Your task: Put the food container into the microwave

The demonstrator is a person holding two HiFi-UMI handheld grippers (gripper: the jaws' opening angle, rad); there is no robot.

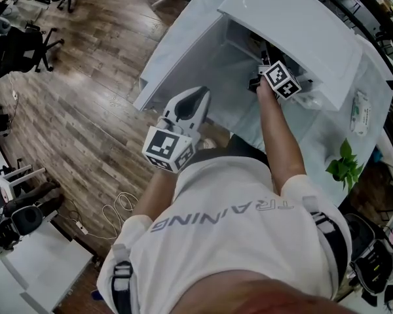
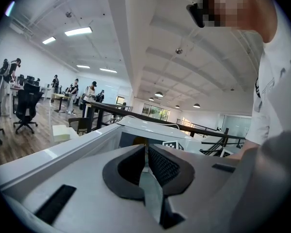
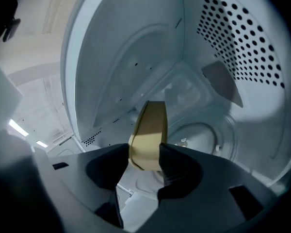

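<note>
The left gripper (image 2: pixel 146 154) is held back near the body and takes no part in the work. Its jaws are pressed together with nothing between them. The open sky of the ceiling and the top of the microwave (image 1: pixel 301 31) lie beyond its jaws.

The right gripper (image 3: pixel 146 152) is reached into the open front of the microwave. Its jaws are clamped narrowly on a yellow tab (image 3: pixel 149 130), which appears to be the clip or handle at the edge of the food container (image 3: pixel 183 89). The clear body of that container is seen only faintly, stretching away ahead of the jaws toward the back wall of the cavity. Whether it rests on anything cannot be told.

The step in hand is judged to be the placing itself: the container is inside the cavity but is not yet let go. The round turntable (image 3: pixel 208 140) lies below and to the right of the jaws, with the perforated side wall (image 3: pixel 242 38) above it.

The next move calls for 3 things. The container is to be lowered until it sits flat on the turntable. The jaws are then to be opened off the tab. The gripper is to be drawn straight back so that the container is not dragged along with it.
</note>
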